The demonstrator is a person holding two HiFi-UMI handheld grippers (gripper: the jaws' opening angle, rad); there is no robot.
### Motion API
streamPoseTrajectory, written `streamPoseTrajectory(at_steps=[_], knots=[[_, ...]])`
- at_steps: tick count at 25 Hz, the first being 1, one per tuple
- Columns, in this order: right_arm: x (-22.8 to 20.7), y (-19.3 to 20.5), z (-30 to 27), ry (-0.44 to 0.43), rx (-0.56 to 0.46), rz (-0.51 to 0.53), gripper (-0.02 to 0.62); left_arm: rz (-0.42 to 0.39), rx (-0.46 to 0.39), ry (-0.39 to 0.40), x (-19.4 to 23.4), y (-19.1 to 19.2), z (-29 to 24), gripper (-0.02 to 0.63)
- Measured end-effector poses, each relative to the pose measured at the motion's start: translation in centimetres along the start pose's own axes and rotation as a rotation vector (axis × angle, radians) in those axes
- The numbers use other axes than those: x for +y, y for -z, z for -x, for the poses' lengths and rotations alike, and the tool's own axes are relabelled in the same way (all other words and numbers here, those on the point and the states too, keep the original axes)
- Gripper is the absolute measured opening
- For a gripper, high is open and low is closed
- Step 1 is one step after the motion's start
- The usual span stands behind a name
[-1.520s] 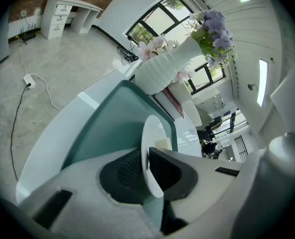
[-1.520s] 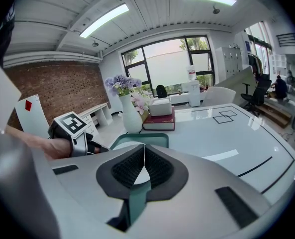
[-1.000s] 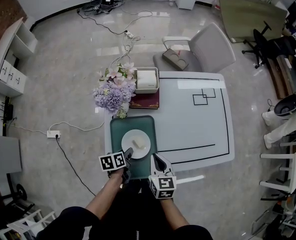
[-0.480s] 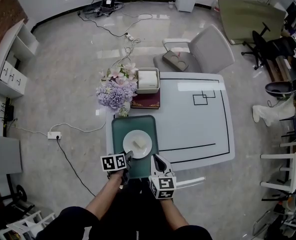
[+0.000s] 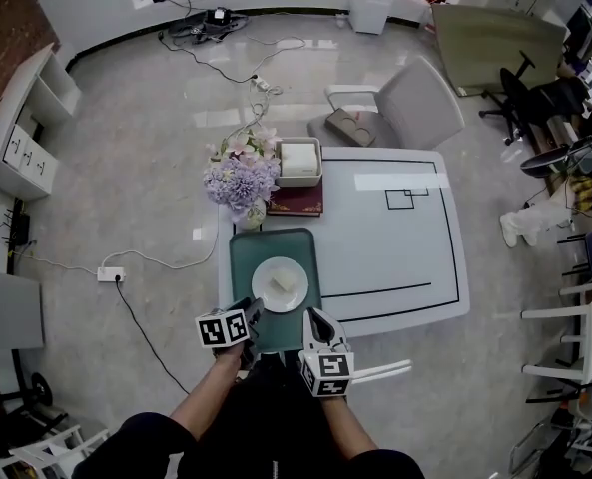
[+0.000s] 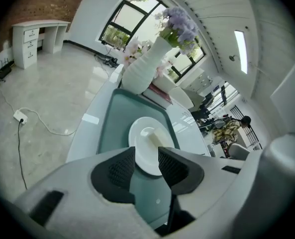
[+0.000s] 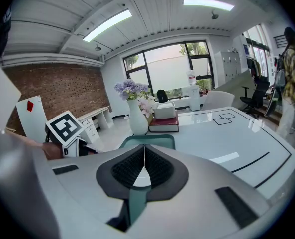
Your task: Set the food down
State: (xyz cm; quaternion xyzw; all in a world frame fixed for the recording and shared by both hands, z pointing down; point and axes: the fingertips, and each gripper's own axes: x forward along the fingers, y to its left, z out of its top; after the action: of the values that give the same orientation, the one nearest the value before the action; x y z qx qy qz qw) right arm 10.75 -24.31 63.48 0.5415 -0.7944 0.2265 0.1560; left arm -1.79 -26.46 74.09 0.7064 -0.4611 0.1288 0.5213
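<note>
The head view looks steeply down from high above the bench (image 5: 395,257); both arms (image 5: 211,402) enter at 6 o'clock. The left gripper view rides close behind the left tool (image 6: 147,153), angled down along the tray (image 6: 110,118) toward the vase (image 6: 142,71) at 12 o'clock. The right gripper view, behind the right tool (image 7: 144,151), faces nearly level across the bench. All three views share the tray and the vase.
</note>
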Motion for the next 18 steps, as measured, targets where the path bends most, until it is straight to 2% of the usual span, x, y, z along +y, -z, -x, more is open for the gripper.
streamPoseTrajectory(at_steps=[3, 8, 11, 14, 18], knots=[[0.9, -0.8, 0.7, -0.003, -0.027, 0.015, 0.011, -0.093, -0.057, 0.051, -1.8, -1.2, 2.2, 0.127], [2.2, -2.3, 2.3, -0.009, -0.084, 0.031, 0.010, -0.242, -0.185, 0.102, -4.8, -2.9, 6.2, 0.035], [3.1, -2.8, 3.6, -0.013, -0.112, 0.039, 0.010, -0.350, -0.261, 0.132, -6.6, -3.1, 8.7, 0.008], [4.1, -3.0, 4.7, -0.013, -0.132, 0.043, 0.010, -0.449, -0.307, 0.166, -7.9, -2.8, 10.9, 0.006], [5.0, -2.8, 6.0, -0.007, -0.153, 0.038, 0.011, -0.524, -0.333, 0.187, -9.1, -1.9, 12.6, 0.005]])
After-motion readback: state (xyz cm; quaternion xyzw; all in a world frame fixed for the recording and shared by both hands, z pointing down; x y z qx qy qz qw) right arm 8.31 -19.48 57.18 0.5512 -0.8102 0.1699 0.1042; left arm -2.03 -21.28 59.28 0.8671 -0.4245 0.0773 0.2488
